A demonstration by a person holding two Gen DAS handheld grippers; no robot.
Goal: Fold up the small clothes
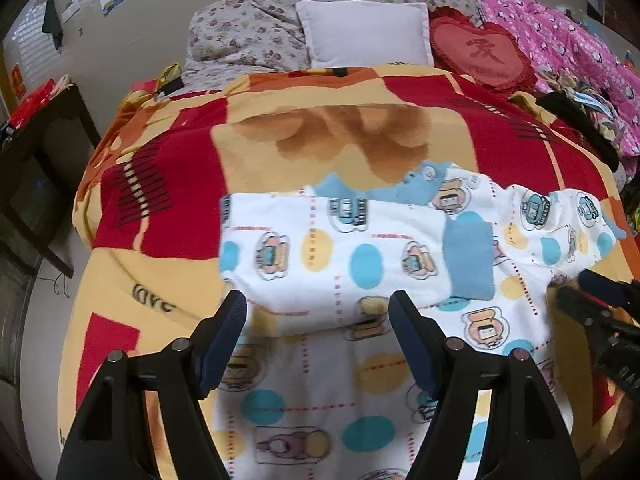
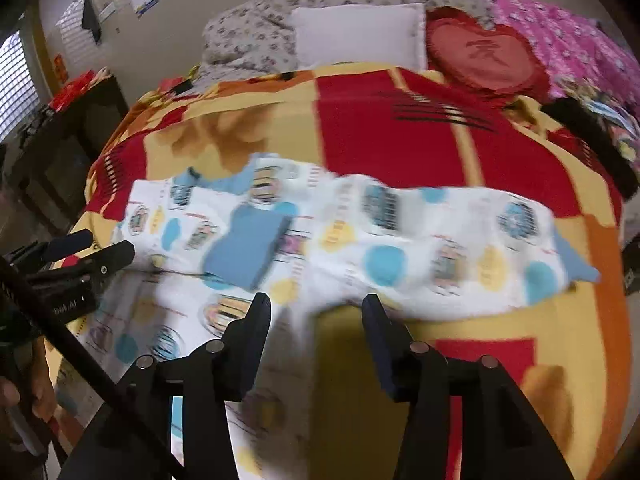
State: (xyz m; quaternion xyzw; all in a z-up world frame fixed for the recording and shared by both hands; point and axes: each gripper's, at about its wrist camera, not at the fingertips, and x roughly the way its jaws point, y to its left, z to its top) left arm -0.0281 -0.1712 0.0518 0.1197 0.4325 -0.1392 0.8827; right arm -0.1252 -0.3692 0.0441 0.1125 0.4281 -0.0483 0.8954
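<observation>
A small white baby garment [image 1: 360,264] with cartoon prints, blue and yellow dots and a blue pocket [image 1: 470,254] lies on the bed. Its left sleeve is folded in over the body; its right sleeve [image 2: 480,240] stretches out to the right. My left gripper [image 1: 318,306] is open just above the garment's folded left part and holds nothing. My right gripper [image 2: 316,308] is open above the lower edge of the right sleeve and is empty. The right gripper also shows at the right edge of the left wrist view [image 1: 592,292]. The left gripper shows at the left in the right wrist view [image 2: 104,248].
The garment lies on a red, yellow and orange blanket [image 1: 280,128]. At the head of the bed are a white pillow [image 1: 364,34], a red heart cushion [image 1: 480,52], a floral quilt [image 1: 248,32] and a pink quilt [image 1: 560,40]. A dark table [image 1: 44,152] stands left of the bed.
</observation>
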